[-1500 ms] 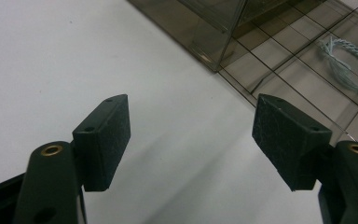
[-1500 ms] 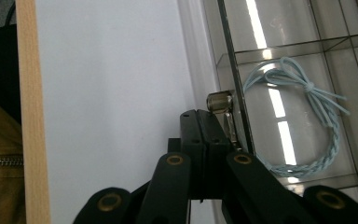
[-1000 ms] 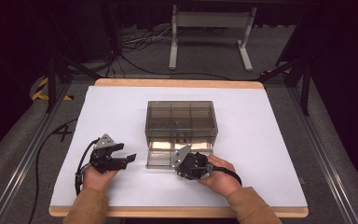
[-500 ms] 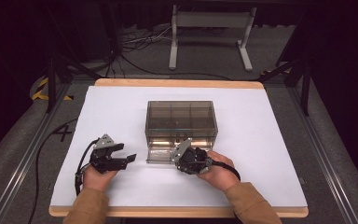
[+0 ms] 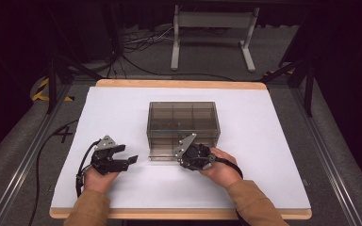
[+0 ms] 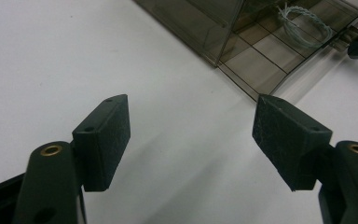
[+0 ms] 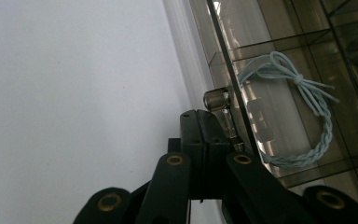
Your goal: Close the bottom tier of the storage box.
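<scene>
Drawer box (image 5: 183, 123) sat mid-frame on the table (image 5: 273, 155), drawer out. Right tool (image 7: 204, 122) was clenched beside the knob (image 7: 216, 99), gripping nothing; left tool (image 6: 191, 135) released. Light, slick, brittle plastic; grab the knob.

Both arms are in tan-brown long sleeves (image 5: 252, 207). The left tongs (image 5: 133, 160) and right tongs (image 5: 181, 155) are chunky black hardware, each topped with a grey three-cornered plate. A black cable (image 5: 86, 157) loops off the left one. Brass-coloured rivets (image 7: 174, 160) sit at the linkage pivots, and the flat rectangular pads (image 6: 103, 140) have tiny holes.
</scene>
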Motion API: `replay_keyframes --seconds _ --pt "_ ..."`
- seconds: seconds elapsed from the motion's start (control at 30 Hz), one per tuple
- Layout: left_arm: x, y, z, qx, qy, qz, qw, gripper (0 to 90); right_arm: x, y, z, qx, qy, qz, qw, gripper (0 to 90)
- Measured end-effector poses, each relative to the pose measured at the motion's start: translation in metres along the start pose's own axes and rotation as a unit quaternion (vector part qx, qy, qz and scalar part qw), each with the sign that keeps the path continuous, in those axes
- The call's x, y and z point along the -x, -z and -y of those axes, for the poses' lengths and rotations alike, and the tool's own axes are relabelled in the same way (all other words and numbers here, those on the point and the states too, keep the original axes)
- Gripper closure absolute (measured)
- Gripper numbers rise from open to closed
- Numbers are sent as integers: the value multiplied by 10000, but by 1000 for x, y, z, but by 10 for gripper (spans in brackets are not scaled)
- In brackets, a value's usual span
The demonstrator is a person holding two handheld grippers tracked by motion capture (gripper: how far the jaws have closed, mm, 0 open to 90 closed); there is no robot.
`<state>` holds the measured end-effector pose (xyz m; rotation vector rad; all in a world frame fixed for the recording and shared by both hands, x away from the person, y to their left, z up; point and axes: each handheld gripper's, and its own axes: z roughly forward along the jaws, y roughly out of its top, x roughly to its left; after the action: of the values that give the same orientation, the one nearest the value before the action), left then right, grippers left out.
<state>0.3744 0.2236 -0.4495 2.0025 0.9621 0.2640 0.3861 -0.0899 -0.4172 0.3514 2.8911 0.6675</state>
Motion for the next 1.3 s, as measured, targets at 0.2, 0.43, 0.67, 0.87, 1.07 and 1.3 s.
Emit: replay_keyframes --seconds 0.2,0.43,0.67,0.87,1.07,1.3 --pt "0 0 0 -1 1 4 10000 285 5 -1 0 20 -40 101 9999 900" --pt "0 0 0 -2 1 -5 10000 285 13 -4 0 129 -26 246 9996 900" --pt "0 0 0 0 6 1 10000 285 17 -5 0 168 -162 312 9992 900" --pt "0 0 0 2 0 1 10000 285 21 -6 -1 215 -209 365 9989 900" --pt "0 0 0 2 -1 2 10000 285 23 -8 -1 248 -265 422 9985 900" --pt "0 0 0 3 0 2 10000 285 27 -10 -1 279 -338 595 9973 900"
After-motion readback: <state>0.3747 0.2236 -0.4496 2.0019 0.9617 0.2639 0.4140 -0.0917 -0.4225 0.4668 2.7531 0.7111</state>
